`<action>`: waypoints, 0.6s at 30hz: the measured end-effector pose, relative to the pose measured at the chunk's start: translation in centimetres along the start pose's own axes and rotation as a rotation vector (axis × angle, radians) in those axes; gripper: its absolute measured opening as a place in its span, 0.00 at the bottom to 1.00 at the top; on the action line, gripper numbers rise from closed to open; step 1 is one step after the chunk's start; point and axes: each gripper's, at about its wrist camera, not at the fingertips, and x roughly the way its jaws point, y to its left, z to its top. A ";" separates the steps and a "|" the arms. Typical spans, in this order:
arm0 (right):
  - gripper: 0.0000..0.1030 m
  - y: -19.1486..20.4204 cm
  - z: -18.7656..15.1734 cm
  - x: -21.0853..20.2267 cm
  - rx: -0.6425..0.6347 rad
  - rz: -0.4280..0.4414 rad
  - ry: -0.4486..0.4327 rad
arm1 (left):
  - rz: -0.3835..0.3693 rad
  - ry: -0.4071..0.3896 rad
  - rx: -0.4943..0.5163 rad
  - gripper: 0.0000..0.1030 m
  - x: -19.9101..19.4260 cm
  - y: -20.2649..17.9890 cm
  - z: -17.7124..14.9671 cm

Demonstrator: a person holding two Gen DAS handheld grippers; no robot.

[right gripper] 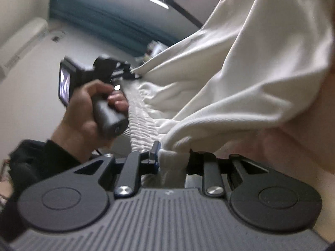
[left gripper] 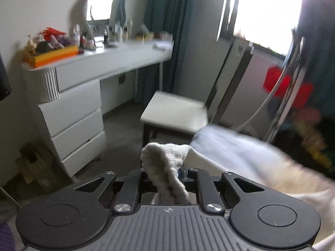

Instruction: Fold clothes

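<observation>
Aloft between two handheld grippers, a white garment (right gripper: pixel 240 67) with a ribbed elastic band (right gripper: pixel 142 113) hangs stretched in a bedroom, clear of any surface that shows. The left gripper (left gripper: pixel 165 175) has its jaws clamped on a bunched ribbed edge of the cloth, which wells up between them and trails off to the right of the left wrist view. The right gripper (right gripper: pixel 171 159) is likewise closed on a fold of the same fabric, just beside the gathered band. From the right wrist view the person's left hand (right gripper: pixel 88 108) can be seen wrapped round the other tool's handle, with the band running taut from that tool down to the right gripper.

Behind, in the left wrist view, stand a white dressing table (left gripper: pixel 100 62) cluttered with bottles, a white stool (left gripper: pixel 175 110), dark teal curtains (left gripper: pixel 165 21) and a bright window (left gripper: pixel 268 10); motion blur softens much of it.

Judged from the spread grip, the step in hand is the opening lift: holding the garment by its waistband so it hangs straight before any fold is made. The next move would call for lowering it flat onto a surface, both grips kept firm and level so the band stays even, though no laying surface is clearly visible here.
</observation>
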 end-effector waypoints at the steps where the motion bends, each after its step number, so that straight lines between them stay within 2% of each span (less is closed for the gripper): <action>1: 0.25 -0.5 0.0 1.0 0.004 -0.015 0.022 | 0.007 0.020 0.004 0.15 1.7 0.1 -0.6; 4: 0.25 -2.0 0.7 4.1 0.011 -0.033 0.092 | -0.002 0.111 -0.077 0.17 6.1 1.5 -2.2; 7: 0.28 -2.0 1.3 5.2 -0.026 -0.042 0.125 | -0.027 0.191 -0.157 0.24 9.5 3.0 -3.6; 10: 0.33 -0.5 2.1 5.5 -0.097 -0.062 0.153 | -0.015 0.172 -0.140 0.39 8.6 3.6 -3.4; 11: 0.34 -0.1 2.1 5.3 -0.114 -0.065 0.161 | -0.002 0.158 -0.128 0.50 8.0 3.8 -3.3; 12: 0.42 0.3 1.9 4.6 -0.130 -0.070 0.158 | 0.030 0.127 -0.107 0.63 6.6 3.8 -3.0; 13: 0.59 0.5 1.5 3.6 -0.147 -0.078 0.149 | 0.061 0.096 -0.087 0.69 5.3 3.7 -2.7; 14: 0.68 0.8 1.1 2.7 -0.164 -0.086 0.140 | 0.090 0.063 -0.069 0.81 3.8 3.8 -2.5; 15: 0.84 1.1 0.7 1.7 -0.181 -0.093 0.131 | 0.103 0.020 -0.061 0.85 2.2 3.8 -2.2; 16: 0.85 1.4 0.3 0.7 -0.198 -0.101 0.122 | 0.109 -0.019 -0.053 0.85 0.5 3.9 -2.0; 18: 0.85 2.3 -0.4 -1.4 -0.251 -0.110 0.101 | 0.064 -0.053 -0.033 0.86 -2.7 3.5 -1.8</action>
